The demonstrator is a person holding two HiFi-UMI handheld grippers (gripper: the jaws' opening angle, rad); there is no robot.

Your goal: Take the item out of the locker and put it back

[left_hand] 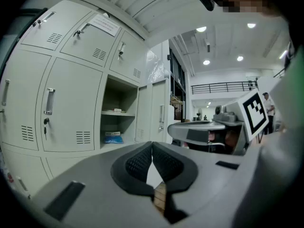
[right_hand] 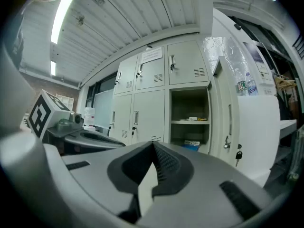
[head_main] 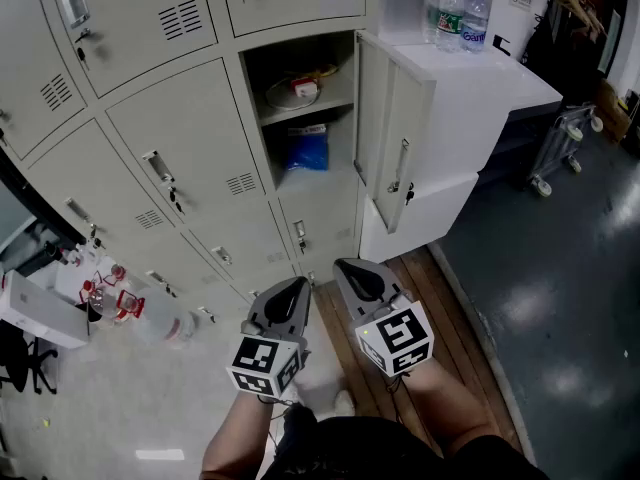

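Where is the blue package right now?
In the head view, upper centre, the blue package sits in the lower compartment of the open locker, just under the shelf and left of the swung-open door.

The left gripper [head_main: 303,283] and the right gripper [head_main: 342,266] share one build: a smooth grey plastic shell tapering to a rounded snout. Each carries a white marker cube [head_main: 400,338] printed with black squares (the pattern differs from face to face). Ahead of the marker cube, a dark hollow frames black ribbed pads [left_hand: 137,163]. Behind the marker cube, the person wears a black garment [head_main: 400,453].
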